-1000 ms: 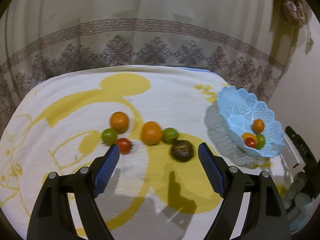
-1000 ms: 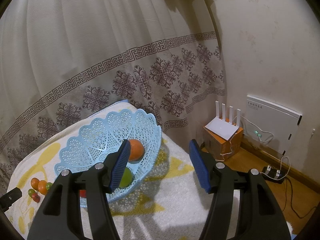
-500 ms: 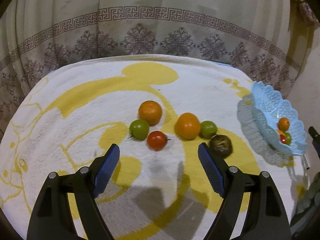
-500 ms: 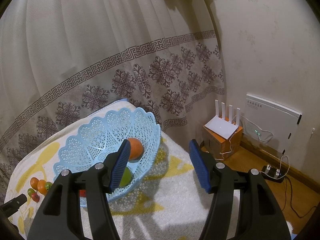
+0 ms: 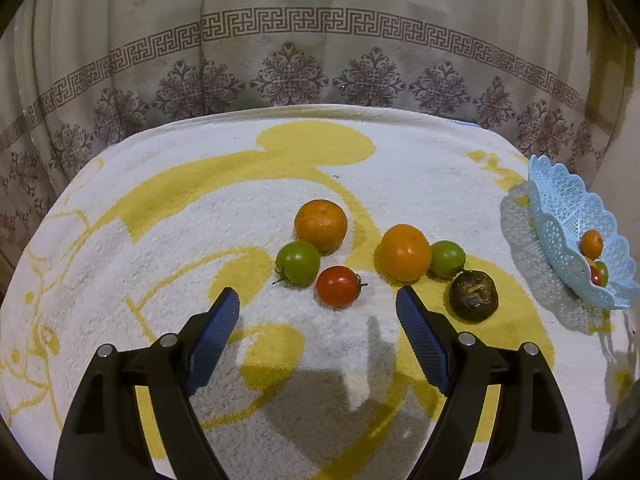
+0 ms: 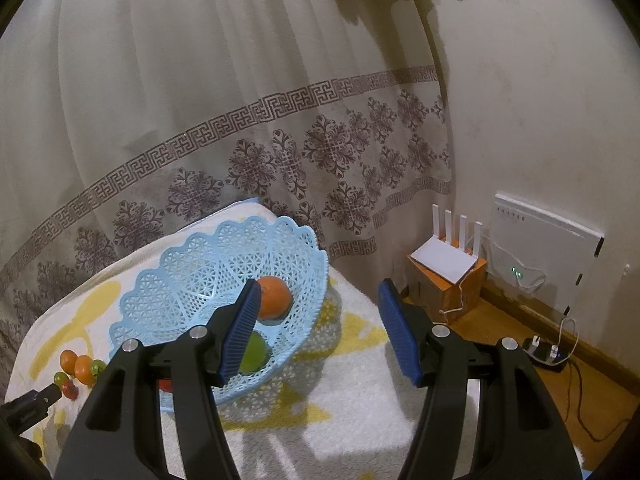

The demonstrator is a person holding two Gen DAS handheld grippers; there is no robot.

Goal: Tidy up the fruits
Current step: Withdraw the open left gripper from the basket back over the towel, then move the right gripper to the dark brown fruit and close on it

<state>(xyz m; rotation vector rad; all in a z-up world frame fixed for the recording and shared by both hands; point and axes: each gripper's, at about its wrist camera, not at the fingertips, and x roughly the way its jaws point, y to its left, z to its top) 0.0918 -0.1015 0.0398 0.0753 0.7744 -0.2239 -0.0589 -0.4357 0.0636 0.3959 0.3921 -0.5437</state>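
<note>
In the left wrist view several fruits lie on the white and yellow towel [image 5: 160, 240]: a red tomato [image 5: 338, 286], a green tomato [image 5: 298, 262], two oranges [image 5: 321, 225] [image 5: 405, 253], another green fruit [image 5: 447, 258] and a dark wrinkled fruit [image 5: 474, 296]. My left gripper [image 5: 318, 304] is open and empty, its fingers just short of the red tomato. The blue lace basket [image 5: 560, 216] holds several fruits at the right. My right gripper [image 6: 318, 292] is open and empty beside the basket [image 6: 192, 264], above an orange [image 6: 274, 302] and a green fruit [image 6: 254, 354].
A patterned curtain [image 5: 320, 60] hangs behind the table. In the right wrist view a router [image 6: 448, 256] on an orange box, a wall panel [image 6: 544, 256] and cables lie on the floor to the right. The towel's right edge drops off there.
My left gripper has swung left and closer, so the loose fruits now sit centred ahead of its fingers and the basket has slid to the right edge. The right gripper has barely moved.
</note>
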